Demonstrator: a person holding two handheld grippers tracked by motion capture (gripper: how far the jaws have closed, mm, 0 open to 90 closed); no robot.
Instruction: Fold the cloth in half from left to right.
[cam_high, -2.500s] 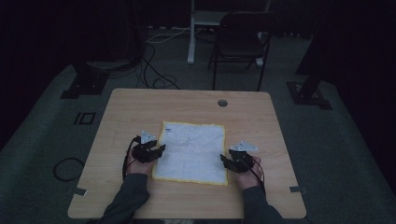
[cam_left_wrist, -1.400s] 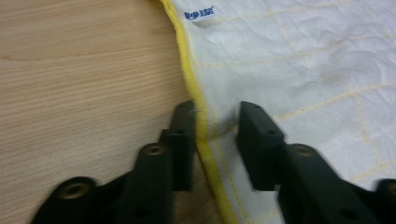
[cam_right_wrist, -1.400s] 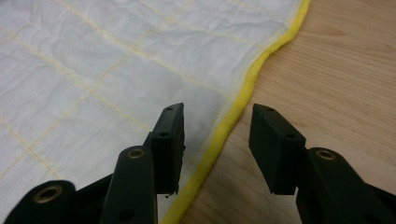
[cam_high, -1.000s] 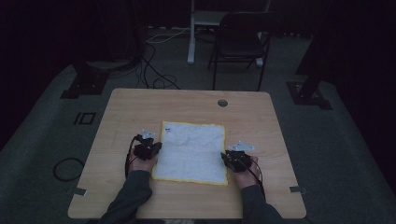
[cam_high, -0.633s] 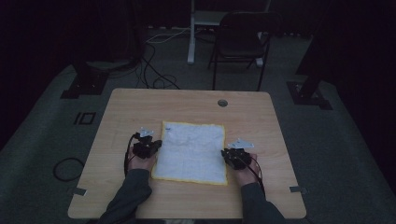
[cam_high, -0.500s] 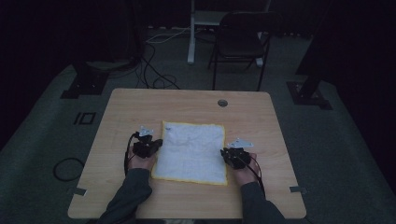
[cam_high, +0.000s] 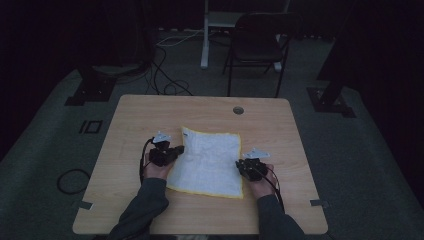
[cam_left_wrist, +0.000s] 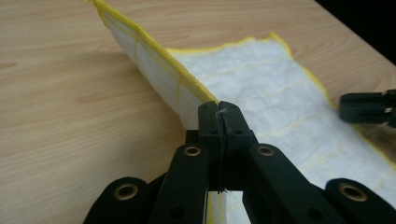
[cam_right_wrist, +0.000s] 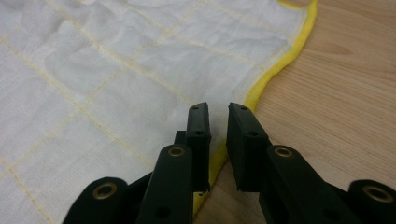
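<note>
No legible text, labels, brand marks, numbers or signs were found, white cloth (cam_high: 207, 162) carried yellow edging and grid stitching but no lettering, wooden table (cam_high: 150, 112) bore no markings, black gripper parts showed no readable print

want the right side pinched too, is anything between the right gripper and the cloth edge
Nothing visible does. The right gripper is open, its jaws straddling the yellow hem of the cloth with only bare table beside it. The left gripper is shut on the opposite edge.
</note>
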